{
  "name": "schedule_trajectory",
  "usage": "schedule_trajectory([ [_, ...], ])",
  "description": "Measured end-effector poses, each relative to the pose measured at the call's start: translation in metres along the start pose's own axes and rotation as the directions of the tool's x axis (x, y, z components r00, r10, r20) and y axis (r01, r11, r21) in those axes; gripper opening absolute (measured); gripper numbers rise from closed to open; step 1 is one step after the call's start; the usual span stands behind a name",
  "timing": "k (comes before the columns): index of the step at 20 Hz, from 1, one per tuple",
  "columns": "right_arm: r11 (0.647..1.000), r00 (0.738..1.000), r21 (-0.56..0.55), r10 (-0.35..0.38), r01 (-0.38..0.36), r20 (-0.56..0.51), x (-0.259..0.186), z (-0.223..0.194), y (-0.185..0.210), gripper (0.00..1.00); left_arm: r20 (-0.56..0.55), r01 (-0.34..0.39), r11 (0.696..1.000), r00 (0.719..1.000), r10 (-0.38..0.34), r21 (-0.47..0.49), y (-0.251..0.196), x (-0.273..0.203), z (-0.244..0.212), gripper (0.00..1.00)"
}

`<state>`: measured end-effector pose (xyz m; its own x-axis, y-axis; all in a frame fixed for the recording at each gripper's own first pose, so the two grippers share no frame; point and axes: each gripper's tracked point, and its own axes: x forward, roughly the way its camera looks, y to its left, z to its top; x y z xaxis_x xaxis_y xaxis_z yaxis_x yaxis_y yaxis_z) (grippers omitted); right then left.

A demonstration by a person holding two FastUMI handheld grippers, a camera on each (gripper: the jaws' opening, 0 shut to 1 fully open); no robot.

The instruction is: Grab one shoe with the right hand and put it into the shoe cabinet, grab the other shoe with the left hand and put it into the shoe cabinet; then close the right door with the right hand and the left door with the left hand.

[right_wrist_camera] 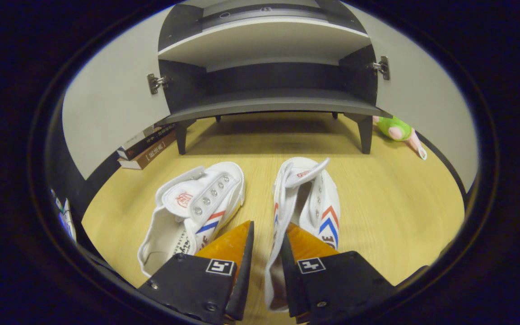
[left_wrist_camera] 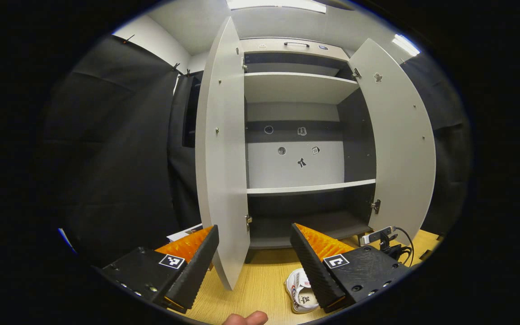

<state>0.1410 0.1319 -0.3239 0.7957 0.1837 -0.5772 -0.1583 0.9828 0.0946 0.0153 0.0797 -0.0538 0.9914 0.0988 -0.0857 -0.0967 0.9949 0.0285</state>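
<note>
Right shoe (right_wrist_camera: 303,203) heel hidden by nearly closed right gripper (right_wrist_camera: 266,234), left gripper (left_wrist_camera: 254,239) spread

books (right_wrist_camera: 145,149): stacked flat on the wooden floor (right_wrist_camera: 400,203), left of the cabinet leg | plush toy (right_wrist_camera: 397,130): green and pink, lying on the floor at right, behind the open door | cables and adapter (left_wrist_camera: 384,239): dark tangle on the floor at right | ceiling light (left_wrist_camera: 278,4): lit strip overhead | paper (left_wrist_camera: 185,233): on the floor at left
</note>
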Motion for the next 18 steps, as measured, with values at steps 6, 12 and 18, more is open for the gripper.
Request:
schedule_trajectory([
  [6,0.998,0.998,-0.017,-0.056,0.057,0.032,0.018,0.01,-0.011,0.1,-0.021,0.004,1.0,1.0,-0.004,0.004,0.001,0.006,-0.007,0.96],
  [12,0.992,0.987,-0.1,-0.067,0.082,0.149,0.001,0.038,-0.025,0.04,-0.043,0.02,1.0,0.999,-0.02,-0.012,-0.004,0.01,-0.015,0.96],
  [18,0.979,0.951,-0.183,-0.03,0.09,0.309,-0.071,0.101,-0.021,0.04,-0.025,0.051,0.998,0.998,-0.052,-0.025,-0.025,0.01,-0.014,0.96],
])
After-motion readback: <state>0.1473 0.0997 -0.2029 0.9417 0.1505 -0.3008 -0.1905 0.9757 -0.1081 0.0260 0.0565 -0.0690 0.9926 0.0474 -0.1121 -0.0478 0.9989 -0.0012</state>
